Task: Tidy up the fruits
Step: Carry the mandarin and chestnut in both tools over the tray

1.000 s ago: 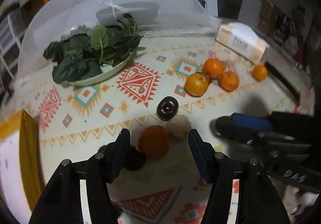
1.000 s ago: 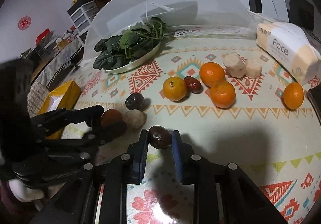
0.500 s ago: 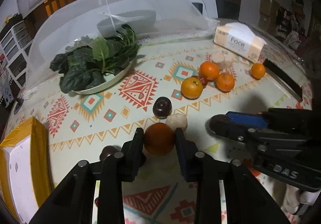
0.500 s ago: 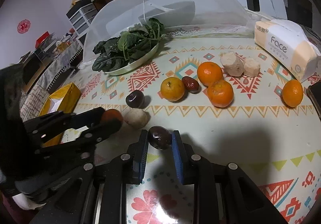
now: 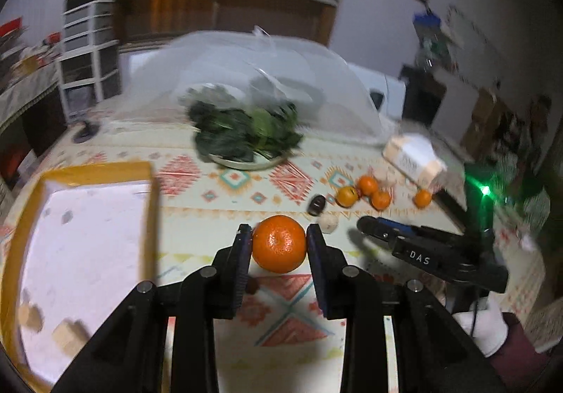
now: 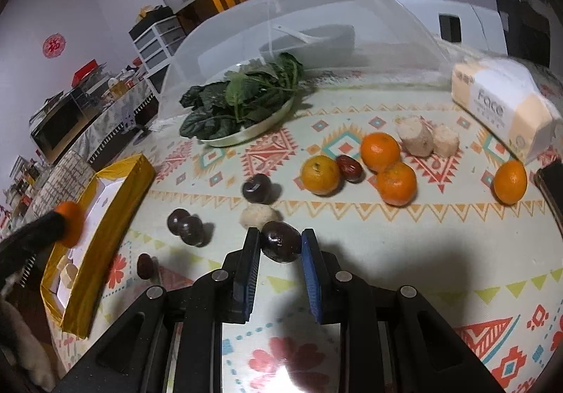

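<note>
My left gripper [image 5: 279, 245] is shut on an orange mandarin [image 5: 279, 243] and holds it raised above the table, to the right of the yellow box [image 5: 81, 234]. In the right wrist view the same mandarin [image 6: 70, 222] hangs over the box [image 6: 109, 217]. My right gripper [image 6: 280, 241] is shut on a dark plum [image 6: 280, 241] above the patterned cloth; it also shows in the left wrist view [image 5: 373, 229]. Several mandarins [image 6: 394, 181], dark plums [image 6: 186, 225], a red date [image 6: 349, 167] and pale root pieces [image 6: 427, 137] lie on the cloth.
A plate of dark greens [image 6: 242, 107] sits at the edge of a white mesh food cover [image 6: 316, 26]. A tissue pack [image 6: 499, 107] lies at the far right. The box holds pale chunks [image 5: 67, 338] on its white floor.
My left gripper closed on the mandarin, lifted it and swung left towards the yellow box. My right gripper kept the plum and hardly moved.
</note>
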Motion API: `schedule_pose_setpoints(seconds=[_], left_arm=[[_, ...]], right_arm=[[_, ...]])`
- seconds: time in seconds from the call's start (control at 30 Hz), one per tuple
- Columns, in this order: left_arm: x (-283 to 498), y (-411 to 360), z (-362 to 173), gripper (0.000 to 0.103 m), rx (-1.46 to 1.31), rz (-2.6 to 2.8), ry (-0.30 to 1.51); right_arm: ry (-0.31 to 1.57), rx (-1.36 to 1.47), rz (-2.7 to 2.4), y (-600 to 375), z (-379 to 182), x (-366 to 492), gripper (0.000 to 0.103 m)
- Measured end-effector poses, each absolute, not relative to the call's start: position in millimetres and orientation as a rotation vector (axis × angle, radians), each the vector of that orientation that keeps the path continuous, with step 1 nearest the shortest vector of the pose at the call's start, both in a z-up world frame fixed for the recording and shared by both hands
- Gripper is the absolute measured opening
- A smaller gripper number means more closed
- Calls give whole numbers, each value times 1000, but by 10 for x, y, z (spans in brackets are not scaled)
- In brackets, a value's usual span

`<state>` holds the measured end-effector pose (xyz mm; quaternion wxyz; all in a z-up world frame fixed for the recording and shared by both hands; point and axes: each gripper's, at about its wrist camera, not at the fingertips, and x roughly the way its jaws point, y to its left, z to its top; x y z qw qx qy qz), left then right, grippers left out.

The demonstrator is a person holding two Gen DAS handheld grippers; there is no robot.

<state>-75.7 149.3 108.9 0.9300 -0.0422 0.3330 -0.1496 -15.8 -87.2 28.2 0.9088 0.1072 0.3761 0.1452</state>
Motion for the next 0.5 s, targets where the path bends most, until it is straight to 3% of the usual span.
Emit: schedule_pose_setpoints(seconds=[0.5], left_arm=[[-1171, 2929, 1161, 31, -228, -99, 615]], right_arm=[[747, 186, 520, 291, 924, -448, 26]])
